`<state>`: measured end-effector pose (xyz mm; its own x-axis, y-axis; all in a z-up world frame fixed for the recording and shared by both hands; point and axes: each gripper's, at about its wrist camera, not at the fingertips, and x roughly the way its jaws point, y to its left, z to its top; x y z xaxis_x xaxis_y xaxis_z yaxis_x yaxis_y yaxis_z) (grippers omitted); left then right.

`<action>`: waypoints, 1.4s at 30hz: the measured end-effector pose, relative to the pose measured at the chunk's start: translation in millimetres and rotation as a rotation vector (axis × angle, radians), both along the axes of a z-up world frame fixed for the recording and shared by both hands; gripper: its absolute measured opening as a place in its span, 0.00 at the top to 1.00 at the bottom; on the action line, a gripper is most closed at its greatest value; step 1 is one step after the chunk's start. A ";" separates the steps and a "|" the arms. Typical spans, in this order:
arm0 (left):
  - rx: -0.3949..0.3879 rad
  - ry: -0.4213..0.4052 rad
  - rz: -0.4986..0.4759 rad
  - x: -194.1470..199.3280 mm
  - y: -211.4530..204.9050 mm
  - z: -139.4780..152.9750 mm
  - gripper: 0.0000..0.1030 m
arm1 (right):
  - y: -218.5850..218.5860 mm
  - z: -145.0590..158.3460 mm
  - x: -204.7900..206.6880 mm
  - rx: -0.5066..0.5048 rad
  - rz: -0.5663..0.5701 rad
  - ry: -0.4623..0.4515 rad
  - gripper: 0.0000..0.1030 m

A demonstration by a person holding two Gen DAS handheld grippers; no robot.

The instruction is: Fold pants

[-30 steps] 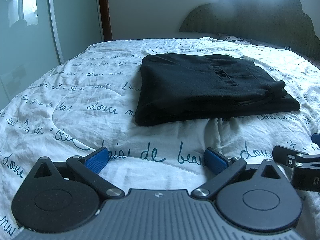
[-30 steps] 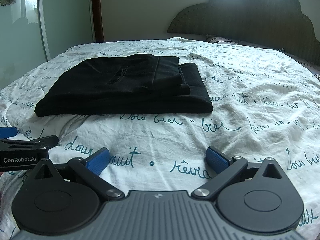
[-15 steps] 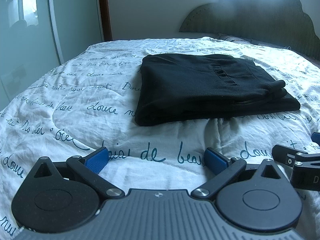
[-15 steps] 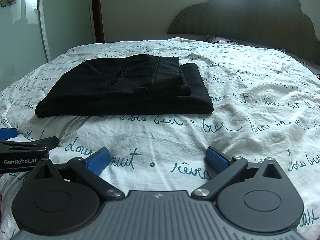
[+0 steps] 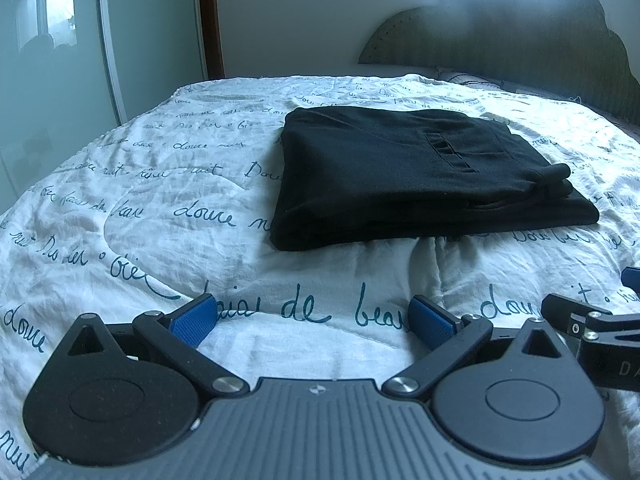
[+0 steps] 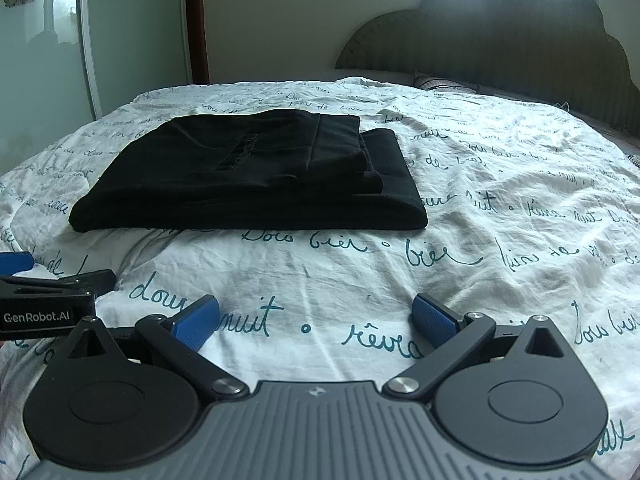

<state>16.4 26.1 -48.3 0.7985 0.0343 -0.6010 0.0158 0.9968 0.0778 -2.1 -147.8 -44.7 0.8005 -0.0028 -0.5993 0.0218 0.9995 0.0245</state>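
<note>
Nothing has shifted over the last second: your two tools sit where they were, and the black pants [image 5: 420, 176] lie just as they did, a compact rectangle in several layers on the bed [image 5: 160, 208]. To my eye that means the folding is essentially finished and you are simply holding off.

Your left hand-held gripper [image 5: 316, 318] has its blue pads spread wide with only the script-printed quilt between them, gripping nothing. Your right hand-held gripper [image 6: 316, 320] is the same: spread wide, empty, resting low near the foot of the bed.

In the left view the pants sit at about 1 o'clock, well apart from the fingertips; in the right view they sit at about 11 o'clock. The near folded edge faces you in both. At the bundle's right end the layers step back, the lowest one sticking out a little, which you could square up if you wish.

There is bare quilt on every side of the bundle, widest toward 3 o'clock in the right view. The headboard [image 6: 500, 40] stands far behind, and the glass door [image 5: 52, 60] is off at 10 o'clock.
</note>
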 end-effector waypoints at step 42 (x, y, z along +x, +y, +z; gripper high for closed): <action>-0.080 -0.006 -0.017 -5.4 14.2 10.2 0.00 | 3.4 -0.3 6.4 -0.011 0.083 0.018 0.00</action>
